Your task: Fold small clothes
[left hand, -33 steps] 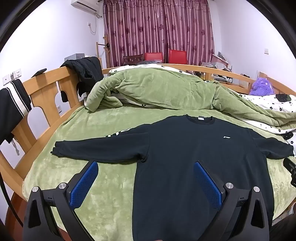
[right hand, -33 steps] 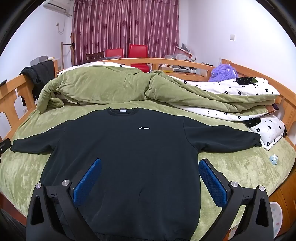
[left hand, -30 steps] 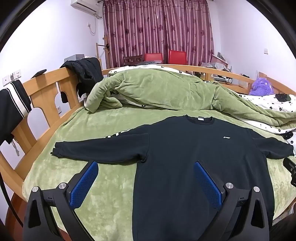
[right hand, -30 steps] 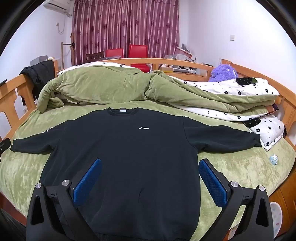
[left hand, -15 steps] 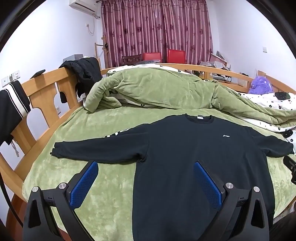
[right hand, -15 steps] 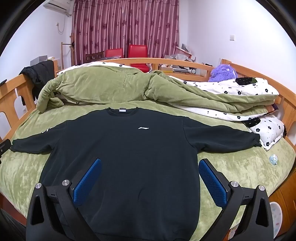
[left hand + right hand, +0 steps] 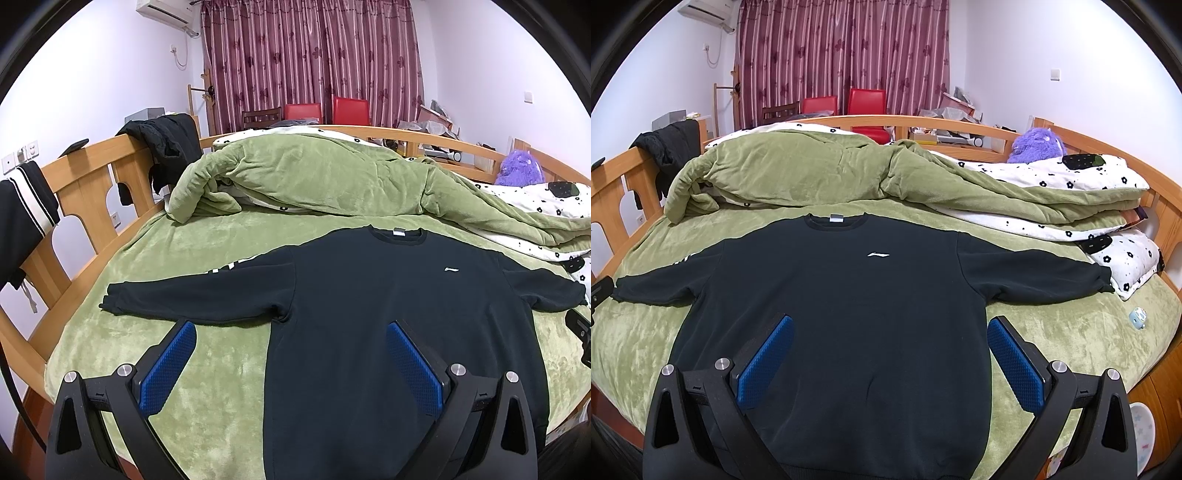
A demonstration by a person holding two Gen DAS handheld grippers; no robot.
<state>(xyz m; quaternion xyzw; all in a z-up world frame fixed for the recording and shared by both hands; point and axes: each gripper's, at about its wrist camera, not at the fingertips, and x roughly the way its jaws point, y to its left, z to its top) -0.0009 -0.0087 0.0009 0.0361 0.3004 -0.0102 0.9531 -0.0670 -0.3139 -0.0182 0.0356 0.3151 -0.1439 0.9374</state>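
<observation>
1 black sweatshirt (image 7: 849, 314) is lying flat, front up, on the green bedspread (image 7: 207, 243), both sleeves spread out, collar pointing twd the rumpled green duvet (image 7: 798, 173). L gripper (image 7: 291, 334) and R gripper (image 7: 890, 330) are hovering above its lower part, each w/ 2 blue pads wide apart, gripping nothing. 2 red chairs (image 7: 846, 107) are standing by the curtain; 1 purple plush (image 7: 1038, 146) is sitting far right.

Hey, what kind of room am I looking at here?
Most likely a bedroom: a wooden-framed bed with a rumpled green quilt, closed curtains behind, and a black sweatshirt spread flat for folding.
</observation>
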